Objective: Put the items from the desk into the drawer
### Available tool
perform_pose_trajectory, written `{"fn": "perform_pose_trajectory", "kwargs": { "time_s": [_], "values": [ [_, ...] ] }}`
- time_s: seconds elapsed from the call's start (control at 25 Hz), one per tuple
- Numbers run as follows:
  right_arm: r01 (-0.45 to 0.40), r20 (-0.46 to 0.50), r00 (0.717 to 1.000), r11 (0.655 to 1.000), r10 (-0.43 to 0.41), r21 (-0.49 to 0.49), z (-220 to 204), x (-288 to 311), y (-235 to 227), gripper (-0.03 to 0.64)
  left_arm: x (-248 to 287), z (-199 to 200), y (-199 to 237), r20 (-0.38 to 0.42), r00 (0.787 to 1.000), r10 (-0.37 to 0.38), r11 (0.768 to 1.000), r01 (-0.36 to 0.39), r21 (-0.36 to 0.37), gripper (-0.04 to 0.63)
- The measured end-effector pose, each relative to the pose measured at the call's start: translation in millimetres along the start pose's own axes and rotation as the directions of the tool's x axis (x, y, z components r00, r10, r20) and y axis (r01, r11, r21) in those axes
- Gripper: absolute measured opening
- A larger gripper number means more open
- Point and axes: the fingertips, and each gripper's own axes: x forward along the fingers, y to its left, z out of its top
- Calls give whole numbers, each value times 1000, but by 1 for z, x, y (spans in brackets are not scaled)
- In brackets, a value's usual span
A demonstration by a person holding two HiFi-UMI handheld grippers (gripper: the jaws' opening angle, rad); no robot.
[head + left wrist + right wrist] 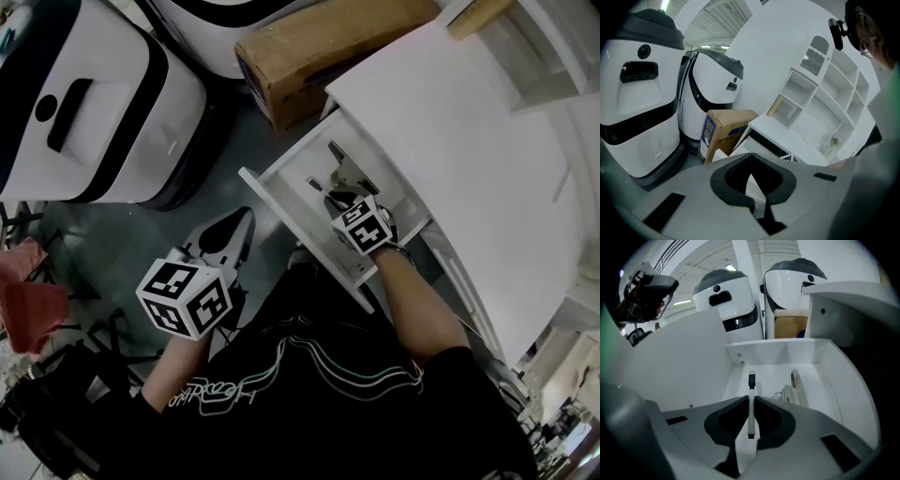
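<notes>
Smooth matt drawer [289, 176], cardboard box [319, 52]

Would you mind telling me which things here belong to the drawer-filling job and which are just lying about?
Job: pen, clamped in the right gripper; open drawer; grey tool lying inside it; desk top.
Lying about: cardboard box; two white machines; shelf unit.

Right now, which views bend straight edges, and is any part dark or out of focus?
Left gripper view: strong fisheye, the shelf unit bows, corners go black. Right gripper view: the same bending on the drawer walls, yet the pen between the jaws is sharp. Head view: dim, edges of the desk nearly straight.
</notes>
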Motion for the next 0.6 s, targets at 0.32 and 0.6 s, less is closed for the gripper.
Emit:
{"fn": "perform_pose_trajectory", "kwargs": {
  "time_s": [0.32, 0.6],
  "values": [
    [33, -132, 990, 998, -40, -57, -24, 35, -7, 63, 6, 1, 16, 19, 1000, 10, 1000, -9, -20, 21],
    [-4, -134, 991, 1000, 1, -25, -27, 28, -2, 170, 5, -7, 17, 13, 1000, 17, 999, -16, -32, 21]
  ]
}}
